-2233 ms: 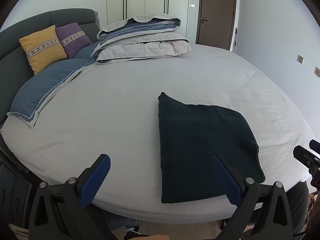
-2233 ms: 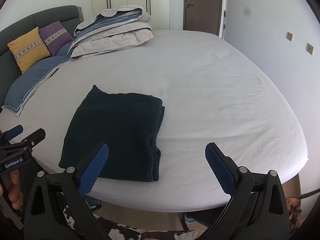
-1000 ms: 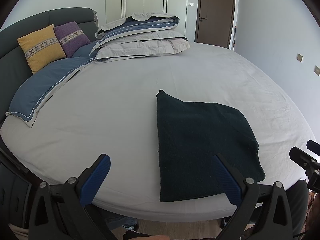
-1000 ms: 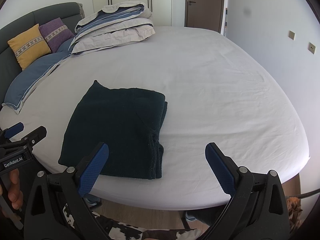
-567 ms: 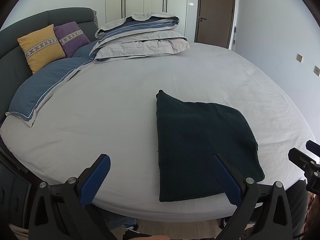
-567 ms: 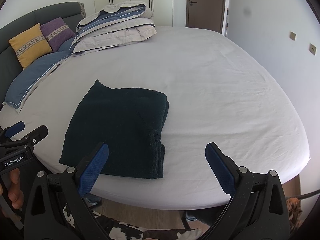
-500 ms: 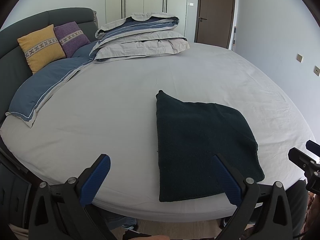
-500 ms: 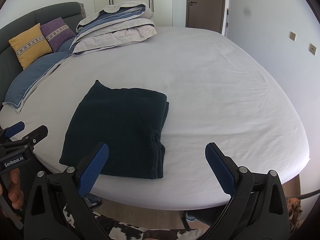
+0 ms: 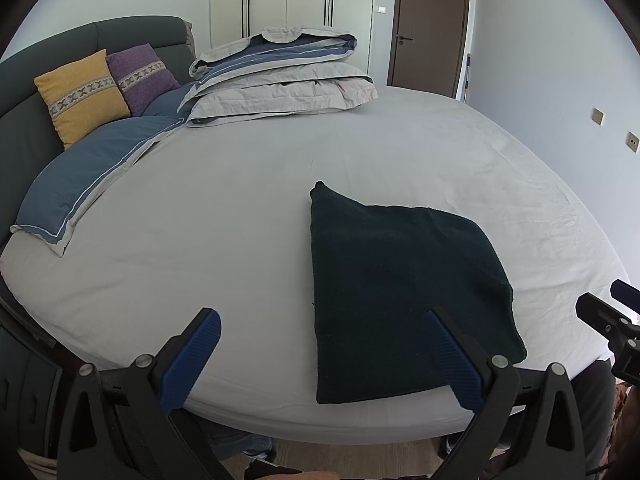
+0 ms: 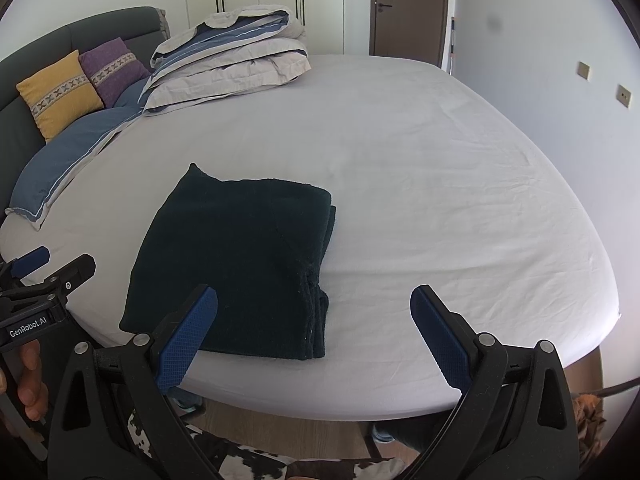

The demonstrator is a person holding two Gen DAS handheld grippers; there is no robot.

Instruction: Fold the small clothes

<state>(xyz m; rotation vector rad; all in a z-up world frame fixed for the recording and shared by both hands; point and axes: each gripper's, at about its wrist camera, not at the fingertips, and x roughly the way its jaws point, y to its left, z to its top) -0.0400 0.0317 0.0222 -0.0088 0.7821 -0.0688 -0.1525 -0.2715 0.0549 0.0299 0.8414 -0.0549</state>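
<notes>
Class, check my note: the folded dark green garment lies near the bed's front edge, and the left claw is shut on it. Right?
Not quite. The folded dark green garment lies near the grey-sheeted bed's front edge, but the left claw is open and holds nothing, as the left wrist view shows.

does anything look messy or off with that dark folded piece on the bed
Nothing much stands out. The dark folded garment lies flat near the bed's front edge. Its far left corner pokes out in a small point, and the stacked layers on its right side sit slightly uneven. Both hand-held grippers are open and clear of it.
</notes>
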